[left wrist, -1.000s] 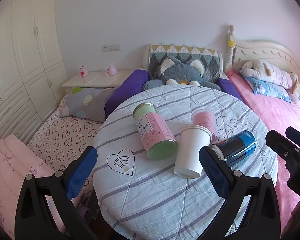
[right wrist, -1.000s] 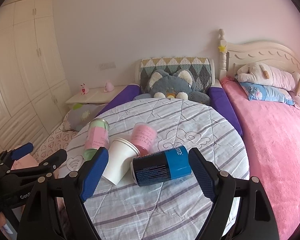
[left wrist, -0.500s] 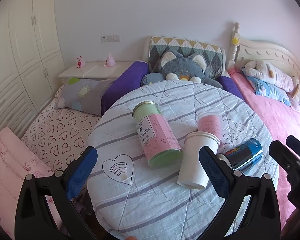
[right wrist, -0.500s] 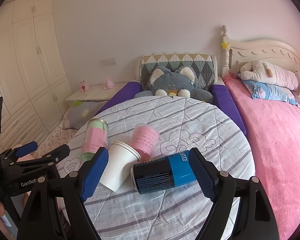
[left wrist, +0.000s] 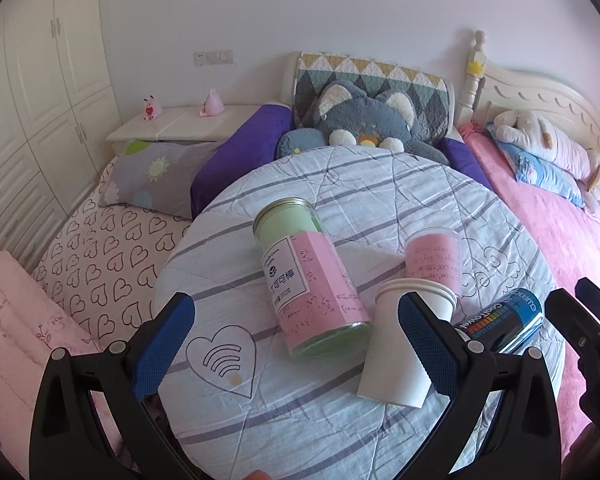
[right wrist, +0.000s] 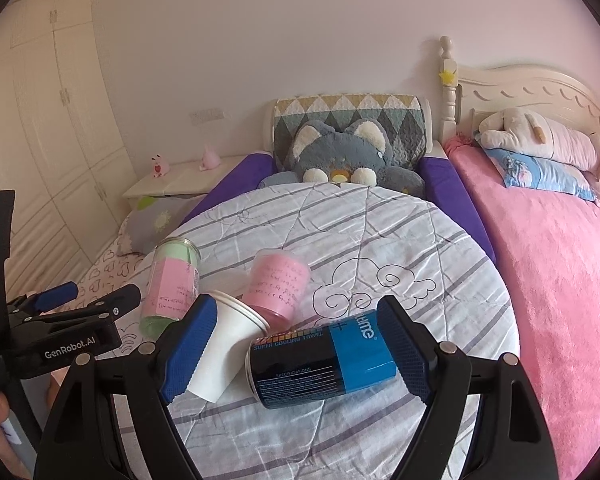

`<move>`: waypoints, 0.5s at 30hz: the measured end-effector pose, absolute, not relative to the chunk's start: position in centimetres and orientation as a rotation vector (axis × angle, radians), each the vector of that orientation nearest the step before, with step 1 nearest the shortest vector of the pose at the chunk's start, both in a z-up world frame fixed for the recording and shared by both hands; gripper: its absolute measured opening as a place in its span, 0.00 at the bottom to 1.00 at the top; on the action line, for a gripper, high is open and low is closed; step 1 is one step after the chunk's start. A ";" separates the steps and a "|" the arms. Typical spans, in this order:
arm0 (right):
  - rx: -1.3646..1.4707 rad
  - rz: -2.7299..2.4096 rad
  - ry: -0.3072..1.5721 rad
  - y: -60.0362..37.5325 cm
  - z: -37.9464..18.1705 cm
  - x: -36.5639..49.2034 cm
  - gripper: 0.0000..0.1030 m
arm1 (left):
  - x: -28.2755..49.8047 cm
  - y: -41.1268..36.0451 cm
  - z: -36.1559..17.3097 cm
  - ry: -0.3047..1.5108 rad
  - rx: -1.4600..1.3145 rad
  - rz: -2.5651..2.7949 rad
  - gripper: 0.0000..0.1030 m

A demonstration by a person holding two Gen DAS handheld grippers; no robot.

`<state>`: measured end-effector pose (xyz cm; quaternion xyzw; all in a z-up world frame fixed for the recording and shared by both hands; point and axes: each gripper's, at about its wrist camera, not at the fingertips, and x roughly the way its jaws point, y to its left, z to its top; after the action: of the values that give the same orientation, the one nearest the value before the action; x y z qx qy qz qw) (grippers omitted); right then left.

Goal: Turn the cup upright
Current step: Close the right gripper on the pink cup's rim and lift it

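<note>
A white paper cup (left wrist: 396, 364) (right wrist: 228, 354) lies on its side on the round striped table (left wrist: 340, 184) (right wrist: 380, 240), mouth toward the far side. A pink plastic cup (left wrist: 434, 258) (right wrist: 278, 290) lies behind it. My left gripper (left wrist: 296, 344) is open and empty above the near table edge, its right finger in front of the white cup. My right gripper (right wrist: 288, 354) is open, with a blue-black can (right wrist: 324, 360) (left wrist: 500, 326) lying between its fingers in view. The left gripper shows at the left of the right wrist view (right wrist: 88, 308).
A tall green jar with a pink label (left wrist: 312, 284) (right wrist: 172, 280) lies on its side left of the cups. Behind the table are a grey plush cat (left wrist: 360, 120), a purple bolster and a nightstand (left wrist: 180, 128). A pink bed (right wrist: 560, 280) is on the right.
Both grippers have drawn back and risen a little from the table. The objects sit lower and nearer in both views. The cups, jar and can have not moved.
</note>
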<state>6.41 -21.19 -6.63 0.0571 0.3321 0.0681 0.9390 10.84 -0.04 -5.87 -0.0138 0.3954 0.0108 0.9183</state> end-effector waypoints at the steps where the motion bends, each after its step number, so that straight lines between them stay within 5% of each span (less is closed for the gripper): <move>1: 0.123 0.145 0.686 -21.2 -6.7 6.8 0.81 | 11.0 -0.1 -5.9 0.807 -0.024 0.025 1.00; 15: 0.226 0.169 0.885 -18.9 -10.7 15.4 0.81 | 15.2 0.8 -8.0 0.822 -0.007 0.017 1.00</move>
<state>15.35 -18.87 -10.66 0.1088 0.4267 0.0813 0.8941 15.20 0.84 -7.96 -0.0033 0.3997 0.0080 0.9166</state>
